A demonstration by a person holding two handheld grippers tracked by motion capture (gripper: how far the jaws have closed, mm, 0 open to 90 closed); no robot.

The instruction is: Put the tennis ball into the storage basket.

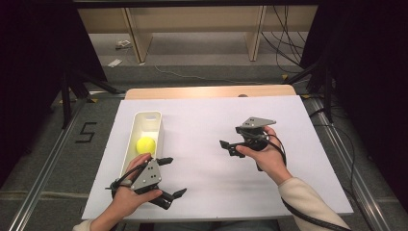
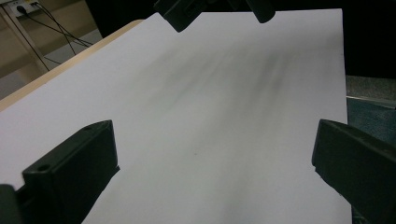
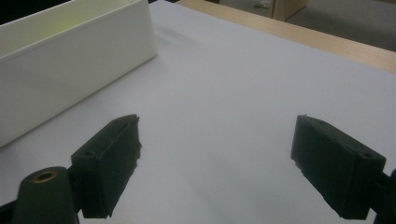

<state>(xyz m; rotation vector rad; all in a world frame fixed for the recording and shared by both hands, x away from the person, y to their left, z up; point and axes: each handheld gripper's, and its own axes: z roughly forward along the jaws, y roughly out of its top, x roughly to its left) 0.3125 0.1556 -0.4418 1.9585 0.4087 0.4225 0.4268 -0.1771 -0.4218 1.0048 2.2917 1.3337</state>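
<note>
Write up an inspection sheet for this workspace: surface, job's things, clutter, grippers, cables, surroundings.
Surface: white sheet over a wooden table.
Job's things: yellow ball inside the white bin, left of centre.
Clutter: nothing seen on the sheet.
Grippers: left gripper open, empty, near the bin's close end; right gripper open, empty, mid-sheet.
Cables: black cable trailing from the right gripper; more on the floor behind.
Surroundings: wooden shelving behind, dark curtains at both sides.
</note>
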